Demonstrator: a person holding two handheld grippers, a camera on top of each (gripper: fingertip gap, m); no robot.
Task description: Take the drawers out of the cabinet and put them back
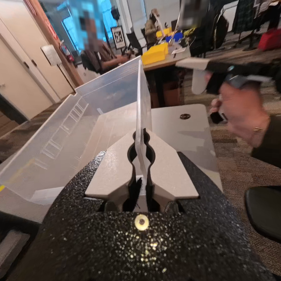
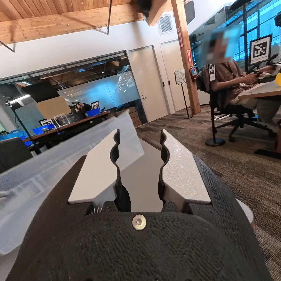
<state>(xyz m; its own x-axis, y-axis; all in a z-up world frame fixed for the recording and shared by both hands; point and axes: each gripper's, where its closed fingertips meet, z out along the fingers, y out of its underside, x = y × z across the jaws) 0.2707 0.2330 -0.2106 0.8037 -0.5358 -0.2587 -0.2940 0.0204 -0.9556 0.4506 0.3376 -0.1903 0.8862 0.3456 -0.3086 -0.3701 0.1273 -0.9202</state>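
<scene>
Left gripper pinches the wall of a clear plastic drawer held above a grey cabinet top; right gripper, fingers spread and empty, hovers just beside the drawer's edge

bright indoor light, window glare, motion blur, wide-angle edge warping.

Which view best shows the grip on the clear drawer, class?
The left wrist view: the left gripper is shut on the clear drawer wall. The right wrist view shows only a blurred stretch of it beside the open right gripper.
</scene>
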